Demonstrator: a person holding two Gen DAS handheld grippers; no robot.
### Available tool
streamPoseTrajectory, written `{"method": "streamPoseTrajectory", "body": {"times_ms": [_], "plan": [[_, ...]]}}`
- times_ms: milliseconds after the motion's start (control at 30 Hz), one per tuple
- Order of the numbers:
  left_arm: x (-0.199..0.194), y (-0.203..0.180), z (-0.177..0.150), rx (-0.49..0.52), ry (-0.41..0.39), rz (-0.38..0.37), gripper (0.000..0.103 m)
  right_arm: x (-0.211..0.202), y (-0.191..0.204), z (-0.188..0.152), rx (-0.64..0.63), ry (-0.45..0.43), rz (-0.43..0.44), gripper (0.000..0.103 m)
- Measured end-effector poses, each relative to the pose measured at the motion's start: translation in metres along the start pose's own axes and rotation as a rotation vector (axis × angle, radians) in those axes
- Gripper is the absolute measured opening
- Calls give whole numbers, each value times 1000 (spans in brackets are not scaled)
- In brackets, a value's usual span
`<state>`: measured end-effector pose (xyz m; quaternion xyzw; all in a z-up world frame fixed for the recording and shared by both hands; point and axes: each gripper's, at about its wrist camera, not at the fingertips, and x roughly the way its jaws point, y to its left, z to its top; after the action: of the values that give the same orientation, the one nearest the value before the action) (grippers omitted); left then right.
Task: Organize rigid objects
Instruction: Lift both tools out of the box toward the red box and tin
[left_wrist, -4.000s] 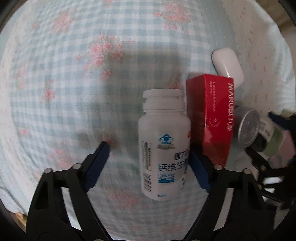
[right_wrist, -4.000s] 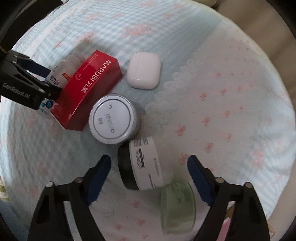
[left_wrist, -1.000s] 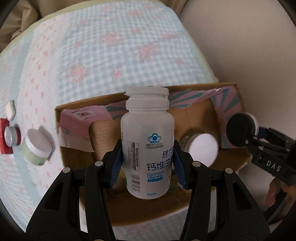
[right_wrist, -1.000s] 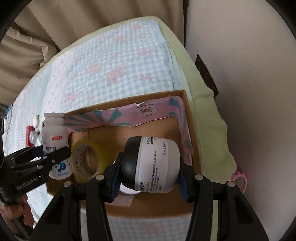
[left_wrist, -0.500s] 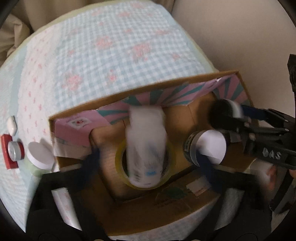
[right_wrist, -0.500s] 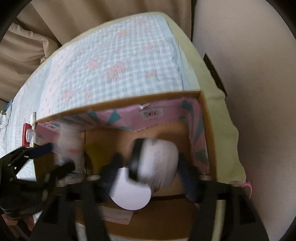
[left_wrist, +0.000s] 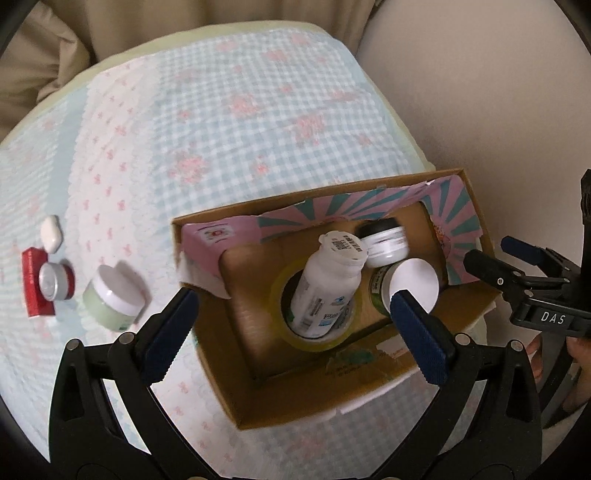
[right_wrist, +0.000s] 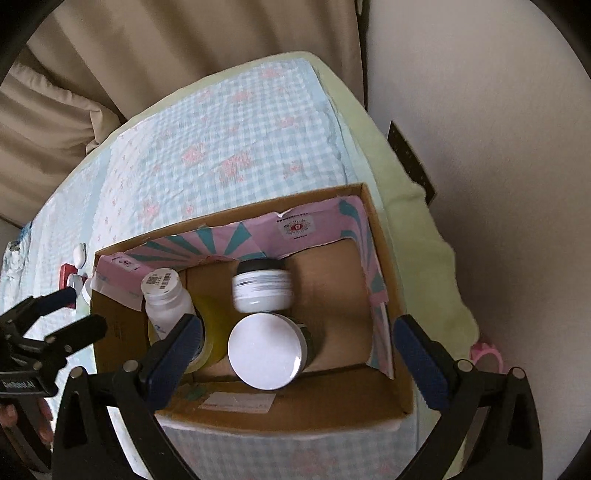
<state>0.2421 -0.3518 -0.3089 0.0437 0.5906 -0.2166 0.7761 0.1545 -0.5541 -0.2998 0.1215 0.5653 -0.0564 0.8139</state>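
both claws spread wide with nothing gripped: left claw (left_wrist: 291, 314) and right claw (right_wrist: 295, 343) hanging over the cardboard box (left_wrist: 369, 391) on the bed. white pill bottle (left_wrist: 328, 280) tilted inside the box, bottom end poking into the yellow tape roll (left_wrist: 280, 295). black-and-white jar (right_wrist: 263, 290) lying on its side right behind the white-lidded jar (right_wrist: 266, 356). green jar (left_wrist: 112, 293), silver-lidded tin (left_wrist: 50, 284), red carton (left_wrist: 31, 273) and white earbud case (left_wrist: 50, 233) out on the checked bedspread (left_wrist: 240, 122), well left of the box.
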Motion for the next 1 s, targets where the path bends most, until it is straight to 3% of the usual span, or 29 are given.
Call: {"method": "streamPoseTrajectory", "body": {"times_ms": [267, 500, 633, 767, 1000], "plan": [[-54, 12, -26, -28, -49, 2, 103, -41, 15, -5, -22, -26, -22, 103], [-123, 47, -56, -67, -118, 35, 103, -92, 56, -21, -108, -67, -49, 103], [-166, 79, -76, -93, -156, 58, 103, -133, 93, -37, -114, -146, -26, 103], [-205, 119, -101, -95, -185, 129, 103, -160, 142, -54, -134, -184, -19, 103], [-254, 205, -146, -143, -191, 142, 103, -166, 223, -81, -166, -203, 31, 103]]}}
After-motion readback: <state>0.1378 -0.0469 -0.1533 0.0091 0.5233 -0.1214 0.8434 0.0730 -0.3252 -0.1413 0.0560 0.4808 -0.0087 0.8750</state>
